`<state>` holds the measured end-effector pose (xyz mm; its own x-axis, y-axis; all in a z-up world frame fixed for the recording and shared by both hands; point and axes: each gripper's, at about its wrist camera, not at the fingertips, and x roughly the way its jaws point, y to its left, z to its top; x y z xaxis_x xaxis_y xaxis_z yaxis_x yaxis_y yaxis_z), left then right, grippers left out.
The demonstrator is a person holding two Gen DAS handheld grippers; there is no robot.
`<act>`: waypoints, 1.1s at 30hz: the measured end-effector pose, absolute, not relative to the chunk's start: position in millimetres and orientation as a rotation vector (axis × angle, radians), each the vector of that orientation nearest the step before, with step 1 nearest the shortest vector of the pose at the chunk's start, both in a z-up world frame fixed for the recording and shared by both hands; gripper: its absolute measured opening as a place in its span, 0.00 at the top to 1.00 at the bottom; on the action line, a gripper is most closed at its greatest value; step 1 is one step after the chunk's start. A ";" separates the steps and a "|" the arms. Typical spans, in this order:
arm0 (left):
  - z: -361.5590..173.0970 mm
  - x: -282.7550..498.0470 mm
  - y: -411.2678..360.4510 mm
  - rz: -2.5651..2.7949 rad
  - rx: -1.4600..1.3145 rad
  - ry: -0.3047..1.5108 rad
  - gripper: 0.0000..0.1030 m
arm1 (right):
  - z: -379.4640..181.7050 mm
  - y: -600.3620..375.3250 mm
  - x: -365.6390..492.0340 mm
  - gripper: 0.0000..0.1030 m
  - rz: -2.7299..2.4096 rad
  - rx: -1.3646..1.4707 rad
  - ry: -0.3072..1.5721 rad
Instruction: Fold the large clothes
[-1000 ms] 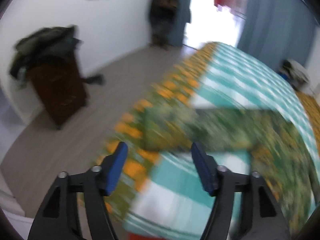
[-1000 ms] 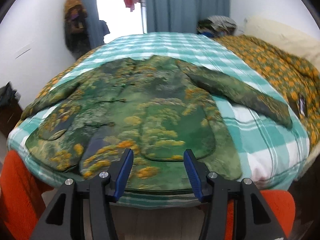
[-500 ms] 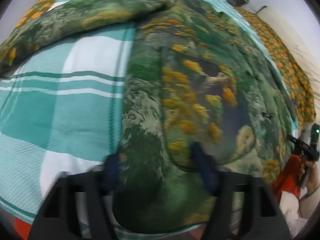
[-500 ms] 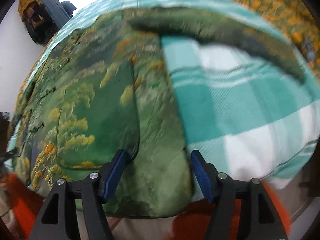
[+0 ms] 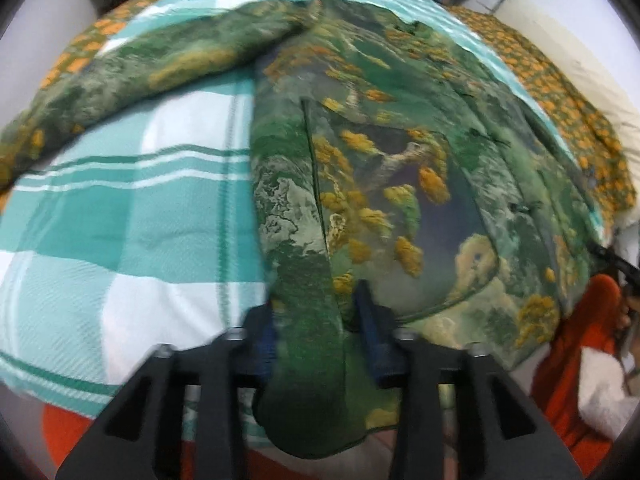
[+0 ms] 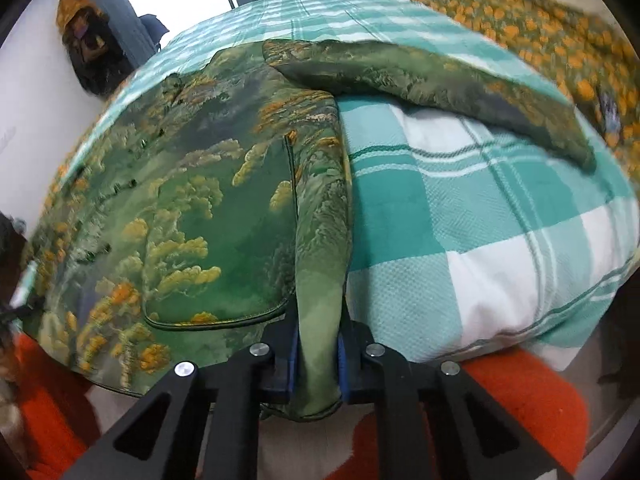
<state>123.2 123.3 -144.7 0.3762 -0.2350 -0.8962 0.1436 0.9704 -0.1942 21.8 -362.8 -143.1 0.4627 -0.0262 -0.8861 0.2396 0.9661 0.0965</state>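
Comparing with half a second before, I noted both tools had gone from spread over the hem to pinching it. Left tool [image 5: 316, 344] gripped the jacket [image 5: 400, 168] at its near left hem corner; right tool [image 6: 318, 344] pinched the opposite corner. Jacket lay flat, front up, on the checked bedspread [image 6: 460, 216], sleeves out. Judgement: both corners secured, first fold could begin. No containers in view.

both left claw [image 5: 316, 332] and right claw [image 6: 318, 344] clamped.
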 end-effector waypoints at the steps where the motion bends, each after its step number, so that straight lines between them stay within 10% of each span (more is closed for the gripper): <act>1: -140.9 124.8 125.4 -0.218 -0.082 1.151 0.43 | -140.5 -361.2 22.6 0.75 -0.190 0.203 1.070; 4: -119.3 120.9 130.4 -0.180 -0.084 1.087 0.24 | -127.0 -357.4 24.8 0.53 -0.223 0.190 1.006; 9: -72.4 105.8 122.6 -0.162 -0.074 0.925 0.06 | -97.3 -342.1 9.1 0.47 -0.285 0.081 0.871; 33: -145.3 150.8 20.9 -0.158 0.015 1.047 0.01 | -108.5 -317.1 -12.5 0.41 -0.229 0.170 0.741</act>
<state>150.8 20.9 -145.3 0.4903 -0.1227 -0.8629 0.1371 0.9886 -0.0627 -12.5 -317.1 -108.5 0.7145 -0.1463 -0.6842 0.2655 0.9614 0.0716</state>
